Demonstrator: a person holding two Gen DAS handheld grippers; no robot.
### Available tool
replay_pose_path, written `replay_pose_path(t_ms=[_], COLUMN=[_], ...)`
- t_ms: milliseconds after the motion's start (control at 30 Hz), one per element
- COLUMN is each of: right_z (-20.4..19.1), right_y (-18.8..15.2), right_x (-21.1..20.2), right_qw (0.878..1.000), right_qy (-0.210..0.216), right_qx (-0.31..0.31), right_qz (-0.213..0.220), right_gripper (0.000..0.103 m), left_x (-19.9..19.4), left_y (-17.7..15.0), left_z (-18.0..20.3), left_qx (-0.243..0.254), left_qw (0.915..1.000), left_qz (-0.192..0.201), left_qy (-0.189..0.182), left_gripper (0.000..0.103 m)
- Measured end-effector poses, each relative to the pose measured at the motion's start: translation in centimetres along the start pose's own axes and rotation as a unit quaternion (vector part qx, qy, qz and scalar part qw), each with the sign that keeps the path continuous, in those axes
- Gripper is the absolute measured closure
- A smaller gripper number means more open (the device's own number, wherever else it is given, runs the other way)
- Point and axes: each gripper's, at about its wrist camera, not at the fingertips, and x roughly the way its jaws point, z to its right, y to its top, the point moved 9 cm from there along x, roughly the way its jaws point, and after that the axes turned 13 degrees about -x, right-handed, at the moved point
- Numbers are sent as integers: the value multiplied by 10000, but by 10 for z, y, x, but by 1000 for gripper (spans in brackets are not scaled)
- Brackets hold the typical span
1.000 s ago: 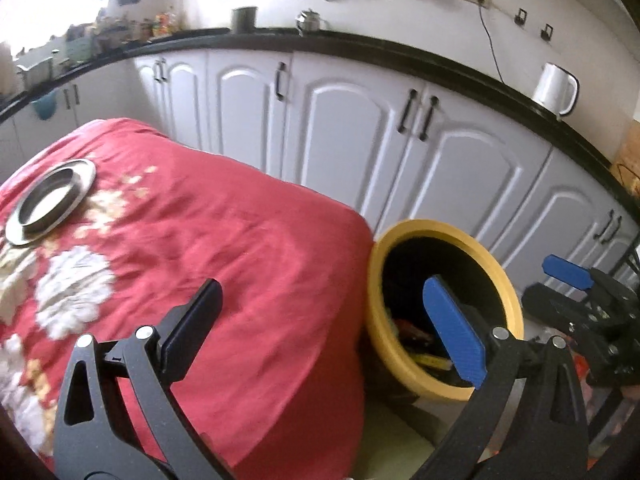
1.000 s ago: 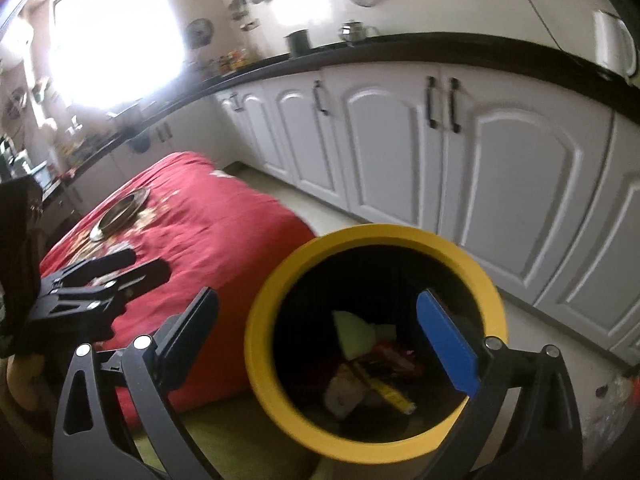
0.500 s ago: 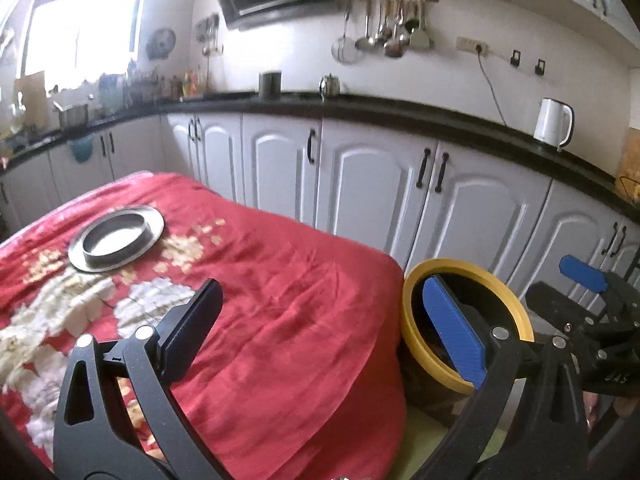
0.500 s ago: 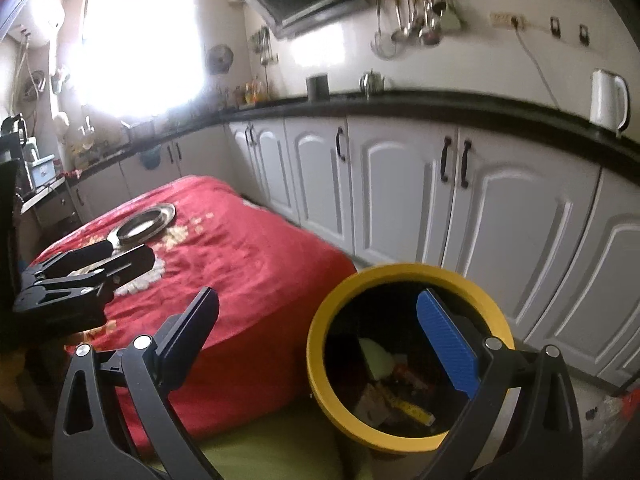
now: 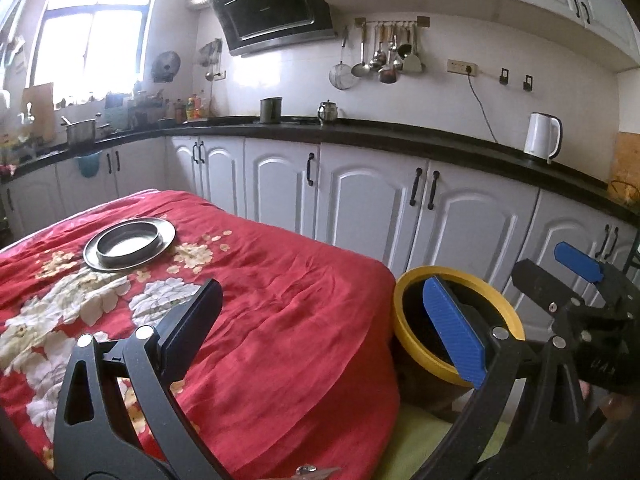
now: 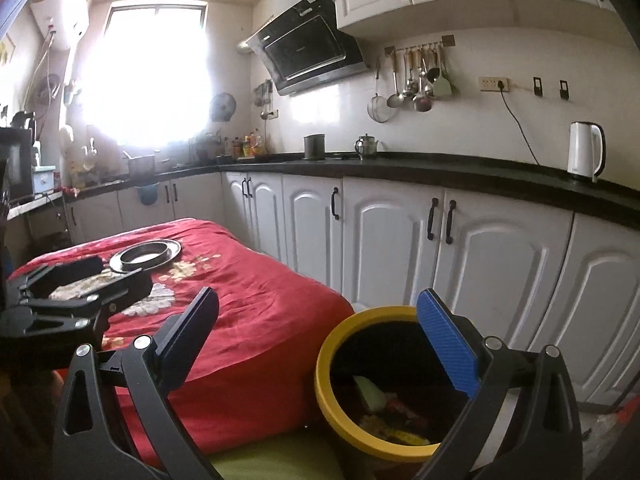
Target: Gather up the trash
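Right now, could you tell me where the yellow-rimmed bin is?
The yellow-rimmed bin stands on the floor at the red-covered table's right end, before the white cabinets, low and centre-right in both views.

One bin (image 6: 326, 364), one plate (image 5: 129, 243), one red cloth (image 5: 280, 300), one kettle (image 5: 542, 135), one pot (image 5: 81, 132), two grippers: left (image 5: 320, 340), right (image 6: 320, 340).

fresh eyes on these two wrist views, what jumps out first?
The red floral tablecloth fills the left and centre of both views, with a round metal plate sitting toward its far end. Right beside the table's near corner stands a yellow-rimmed bin on the floor, already holding wrappers and scraps. Both the left hand-held gripper and the right hand-held gripper are open and empty.
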Motion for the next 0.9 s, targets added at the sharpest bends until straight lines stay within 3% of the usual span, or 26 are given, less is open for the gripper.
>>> replay_pose_path(t_ms=[900], right_z=[-6], right_y=[-6], right_x=[5], right_qw=[9999], right_qy=[81], right_qx=[-14], right_qz=[-81], right_gripper=[6], left_x=[1], left_y=[-2], left_z=[-5], left_qx=[-154], left_qw=[9999], left_qz=[-50], left_qy=[-30], left_gripper=[11])
